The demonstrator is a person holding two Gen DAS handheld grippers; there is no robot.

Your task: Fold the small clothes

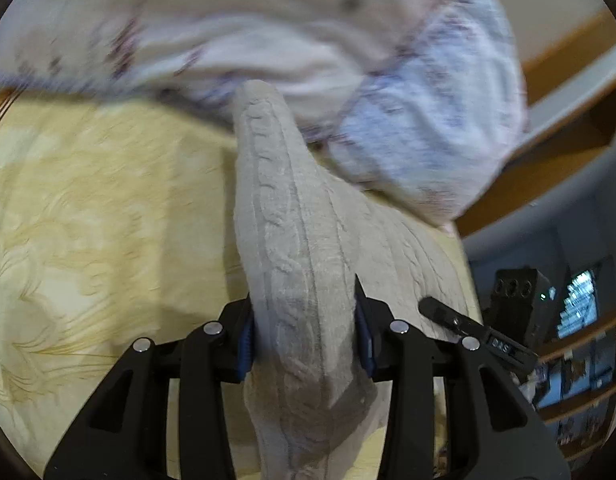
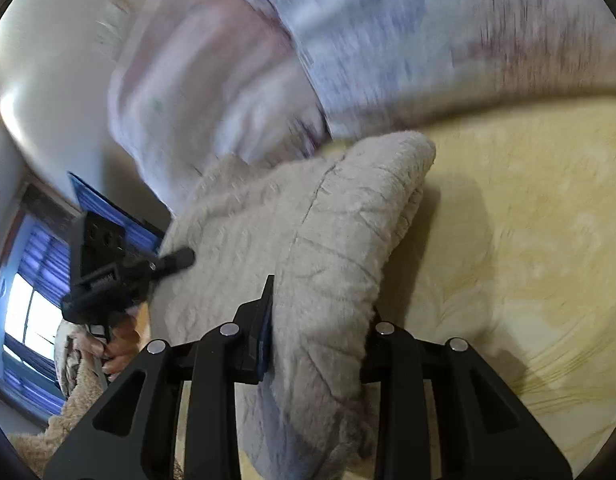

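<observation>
A beige cable-knit garment (image 1: 284, 240) hangs bunched between both grippers above a yellow bed sheet (image 1: 88, 208). My left gripper (image 1: 304, 320) is shut on a thick fold of it. My right gripper (image 2: 320, 312) is shut on another fold of the same garment (image 2: 328, 240). The other gripper shows at the edge of each view, the right one (image 1: 468, 328) in the left wrist view and the left one (image 2: 120, 276) in the right wrist view, close beside the cloth. Both views are blurred.
A rumpled white and lilac patterned duvet (image 1: 348, 60) lies on the bed just behind the garment, and also fills the top of the right wrist view (image 2: 388, 40). Wooden shelves (image 1: 580, 360) stand off the bed at right. A window (image 2: 28, 320) is at far left.
</observation>
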